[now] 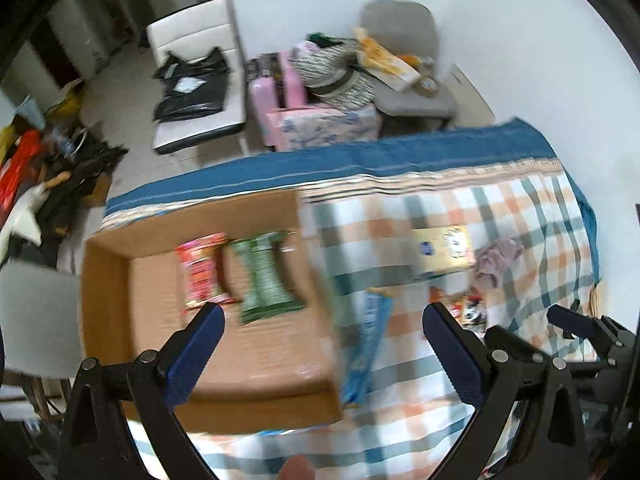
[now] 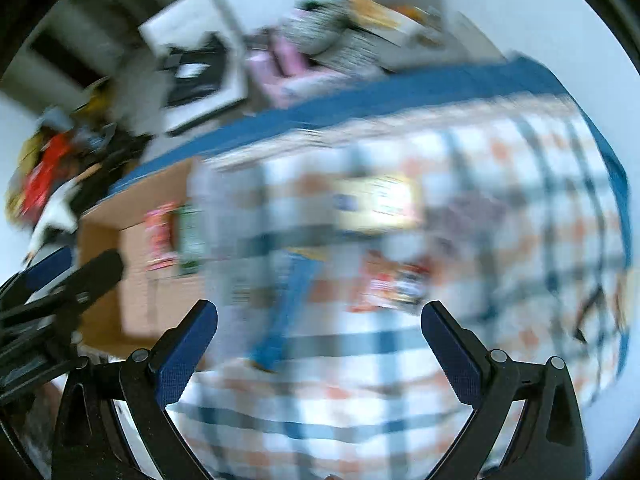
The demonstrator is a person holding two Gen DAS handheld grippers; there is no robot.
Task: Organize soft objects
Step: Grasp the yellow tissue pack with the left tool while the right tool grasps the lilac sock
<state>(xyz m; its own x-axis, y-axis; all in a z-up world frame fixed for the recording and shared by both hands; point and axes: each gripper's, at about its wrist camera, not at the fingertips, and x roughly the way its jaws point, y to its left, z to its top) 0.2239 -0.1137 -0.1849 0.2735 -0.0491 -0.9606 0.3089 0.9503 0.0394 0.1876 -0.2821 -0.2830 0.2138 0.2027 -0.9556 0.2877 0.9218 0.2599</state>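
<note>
A cardboard box (image 1: 108,280) sits on the checked bedspread (image 1: 520,208) and holds a red packet (image 1: 200,268) and a green packet (image 1: 266,280). A blue packet (image 1: 368,344) lies just right of the box. A yellow packet (image 1: 444,252), a crumpled cloth (image 1: 496,260) and a red-and-white packet (image 1: 468,308) lie further right. My left gripper (image 1: 324,320) is open and empty above the box's right edge. My right gripper (image 2: 320,320) is open and empty over the bedspread; its view is blurred, showing the box (image 2: 136,288), blue packet (image 2: 288,304) and yellow packet (image 2: 376,204).
Beyond the bed stand a white chair (image 1: 196,80) with a black bag, a pink suitcase (image 1: 276,92) piled with things, and a grey chair (image 1: 408,60). Clutter lies on the floor at the left (image 1: 48,168). The right gripper shows at the left wrist view's right edge (image 1: 580,328).
</note>
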